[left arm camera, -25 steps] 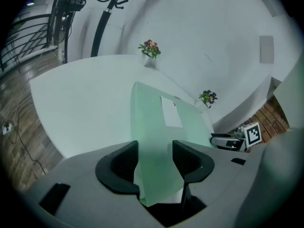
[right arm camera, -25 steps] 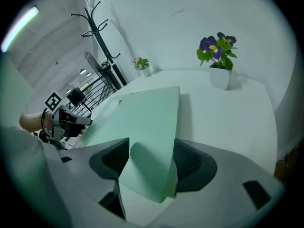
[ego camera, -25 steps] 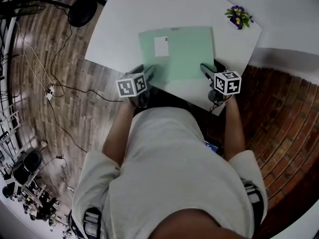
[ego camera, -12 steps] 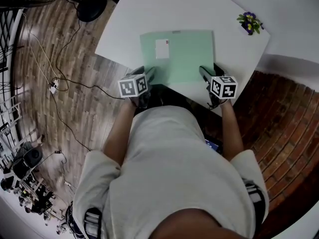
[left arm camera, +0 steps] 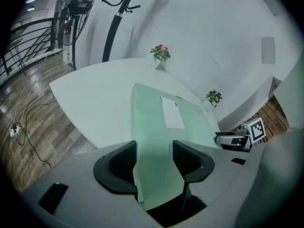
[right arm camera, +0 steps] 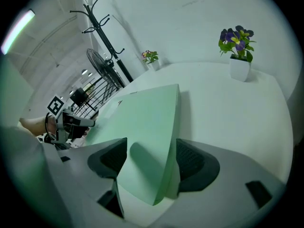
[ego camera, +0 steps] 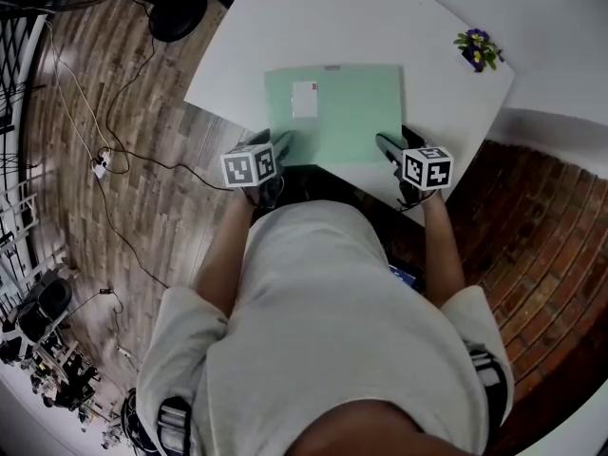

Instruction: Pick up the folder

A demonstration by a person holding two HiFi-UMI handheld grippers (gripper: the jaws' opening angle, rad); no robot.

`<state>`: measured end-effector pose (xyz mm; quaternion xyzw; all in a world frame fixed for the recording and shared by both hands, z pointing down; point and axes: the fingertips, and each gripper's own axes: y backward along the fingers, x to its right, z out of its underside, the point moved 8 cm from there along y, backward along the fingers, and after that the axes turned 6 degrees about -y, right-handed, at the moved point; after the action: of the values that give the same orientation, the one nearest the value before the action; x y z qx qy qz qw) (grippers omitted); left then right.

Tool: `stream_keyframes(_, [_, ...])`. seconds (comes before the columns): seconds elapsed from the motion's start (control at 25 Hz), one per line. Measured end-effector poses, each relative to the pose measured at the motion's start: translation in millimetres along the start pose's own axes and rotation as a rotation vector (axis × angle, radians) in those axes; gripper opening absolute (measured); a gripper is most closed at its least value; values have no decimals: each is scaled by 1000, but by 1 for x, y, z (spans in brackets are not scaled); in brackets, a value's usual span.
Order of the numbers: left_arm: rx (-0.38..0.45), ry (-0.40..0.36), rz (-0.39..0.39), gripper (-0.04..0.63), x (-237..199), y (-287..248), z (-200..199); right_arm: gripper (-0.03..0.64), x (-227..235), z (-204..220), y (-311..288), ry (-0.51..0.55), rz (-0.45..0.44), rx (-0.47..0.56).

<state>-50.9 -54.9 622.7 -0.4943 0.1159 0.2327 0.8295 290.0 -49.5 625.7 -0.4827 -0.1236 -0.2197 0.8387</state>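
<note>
You have the pale green folder [ego camera: 342, 112] lying flat on the white surface [ego camera: 380, 17], its near left corner jutting just past the rim, and one gripper sits at each near corner. The only label is a small white sticker [ego camera: 305, 99] on the cover with a tiny red mark at its top corner; any print on it is too small to read. Each marker cube [ego camera: 427, 167] carries black-and-white square patterns, no words. On your left gripper [left arm camera: 154, 148] the fingers [left arm camera: 121, 163] stand apart with the folder's corner lying between them, unclamped. On your right gripper [right arm camera: 151, 148] the fingers [right arm camera: 192, 163] have just been opening and stand wide, the other corner between them, the folder's outer edge running close by one pad; whether it touches you cannot tell. The head view alone shows the whole folder, your torso, the wooden floor [ego camera: 114, 207] with cables and the brick floor [ego camera: 541, 236], and only one flower pot [ego camera: 477, 48]. The left gripper view adds a second pot with pink flowers [left arm camera: 161, 56], a standing fan [left arm camera: 73, 8] and a black coat stand [left arm camera: 118, 23]. The right gripper view brings the purple flowers close and shows your other hand across the folder
</note>
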Motion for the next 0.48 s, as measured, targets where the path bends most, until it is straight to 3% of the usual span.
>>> stream_keyframes(0.12, [5,-14,7,258,0,-6,-7,344,7,-12,-1,-7,-19,7])
stream_keyframes(0.48, [-7,-35,5,293,-2,-18,-26,350,17,-36,-21,-20,-28,-36])
